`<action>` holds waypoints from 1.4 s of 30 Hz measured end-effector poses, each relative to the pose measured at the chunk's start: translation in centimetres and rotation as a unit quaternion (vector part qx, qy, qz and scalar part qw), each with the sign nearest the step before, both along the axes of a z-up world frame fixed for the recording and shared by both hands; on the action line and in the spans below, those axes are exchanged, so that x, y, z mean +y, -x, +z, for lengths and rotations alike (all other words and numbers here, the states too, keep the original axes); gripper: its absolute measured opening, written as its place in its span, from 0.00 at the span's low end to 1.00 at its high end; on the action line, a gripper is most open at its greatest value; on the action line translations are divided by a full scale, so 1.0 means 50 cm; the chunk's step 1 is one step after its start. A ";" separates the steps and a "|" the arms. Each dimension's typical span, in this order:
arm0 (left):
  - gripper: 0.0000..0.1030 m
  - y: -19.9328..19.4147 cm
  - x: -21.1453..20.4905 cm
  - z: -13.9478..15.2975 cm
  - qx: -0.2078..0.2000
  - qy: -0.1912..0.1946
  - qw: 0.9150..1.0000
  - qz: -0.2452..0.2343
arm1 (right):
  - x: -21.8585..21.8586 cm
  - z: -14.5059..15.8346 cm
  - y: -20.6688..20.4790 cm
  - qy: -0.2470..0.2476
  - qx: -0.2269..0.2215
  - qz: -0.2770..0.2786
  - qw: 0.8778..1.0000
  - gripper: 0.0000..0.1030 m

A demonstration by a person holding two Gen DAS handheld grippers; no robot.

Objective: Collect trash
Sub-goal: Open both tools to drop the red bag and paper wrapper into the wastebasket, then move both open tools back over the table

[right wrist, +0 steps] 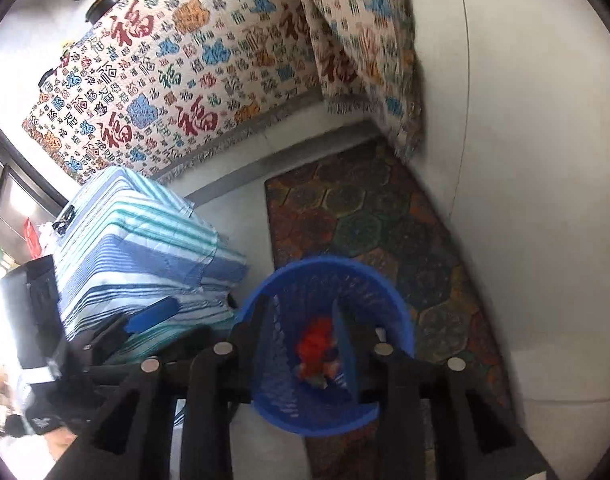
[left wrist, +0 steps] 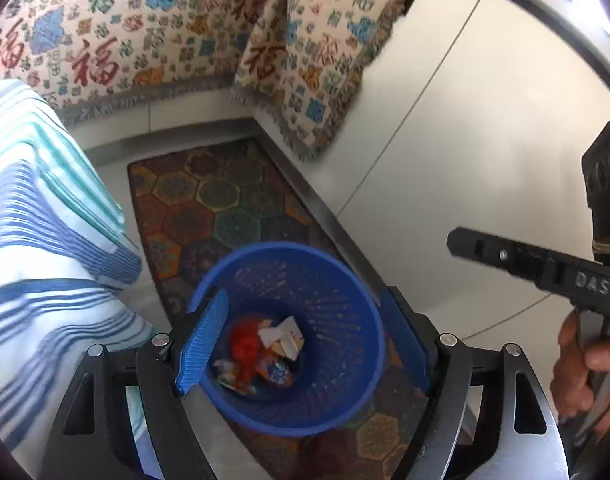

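Both tools hang over a blue mesh basket [left wrist: 289,340] that stands on the floor, on a rug [left wrist: 225,204] patterned with coloured hexagons. The trash [left wrist: 261,350] already lies at the bottom of that basket: a red crumpled piece, a folded white scrap and some printed wrappers, all heaped together.

The left tool [left wrist: 305,340] points steeply down with its 2 blue-padded fingers [left wrist: 203,342] spread wide, 1 to each side of the basket's mouth, and nothing between them but the open basket below. From its own camera the right tool [right wrist: 301,344] also looks down into the basket [right wrist: 329,344]; its jaws stand partly apart, narrower than the left pair, and the red piece [right wrist: 317,346] shows in the gap. That piece is blurred, and I cannot tell whether the pads touch it or whether it lies loose in the basket beneath them.

In the left camera's view the right tool's black body [left wrist: 545,268] reaches in from the right edge, with a hand [left wrist: 585,368] wrapped round its grip.

Just left of the basket stands a block covered with a blue, teal and white striped cloth [left wrist: 45,240]. Behind the rug, a cream throw [left wrist: 145,28] printed with red characters and blue and orange motifs drapes over furniture. The floor [left wrist: 465,140] to the right is pale tile.
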State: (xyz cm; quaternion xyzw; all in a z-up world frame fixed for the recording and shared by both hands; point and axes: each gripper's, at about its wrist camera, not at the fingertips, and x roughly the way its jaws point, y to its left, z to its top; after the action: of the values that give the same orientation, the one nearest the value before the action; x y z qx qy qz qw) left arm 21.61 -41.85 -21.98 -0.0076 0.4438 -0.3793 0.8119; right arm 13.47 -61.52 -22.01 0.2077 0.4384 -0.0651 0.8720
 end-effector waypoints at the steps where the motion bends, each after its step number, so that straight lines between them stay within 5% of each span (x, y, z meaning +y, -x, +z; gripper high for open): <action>1: 0.78 0.003 0.010 0.012 -0.005 0.001 1.000 0.001 | 0.008 0.016 0.001 0.023 -0.009 0.001 1.000 0.32; 8: 0.88 0.073 0.174 0.130 -0.040 0.000 0.999 0.024 | 0.115 0.149 -0.011 0.142 -0.095 0.025 0.985 0.42; 14: 0.92 0.076 0.419 0.161 -0.060 -0.056 0.991 0.110 | 0.308 0.222 -0.048 0.156 -0.146 0.093 0.973 0.62; 20: 0.92 0.023 0.678 0.109 -0.040 -0.128 0.966 0.222 | 0.566 0.197 -0.103 0.147 -0.133 0.198 0.960 0.66; 25: 0.92 -0.024 0.843 0.073 -0.021 -0.138 0.945 0.295 | 0.760 0.141 -0.135 0.149 -0.087 0.272 0.947 0.67; 34: 0.95 -0.077 0.933 0.035 -0.032 -0.168 0.931 0.323 | 0.881 0.064 -0.191 0.159 -0.027 0.291 0.943 0.67; 42: 1.00 -0.090 0.937 0.030 -0.030 -0.169 0.927 0.335 | 0.890 0.054 -0.215 0.152 -0.037 0.278 0.948 0.75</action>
State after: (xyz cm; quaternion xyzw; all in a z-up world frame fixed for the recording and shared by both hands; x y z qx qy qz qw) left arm 26.13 4.98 -20.48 -0.0070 0.4479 -0.0051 0.8940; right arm 24.19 -17.00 -19.30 -0.0550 0.4313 0.1214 0.8923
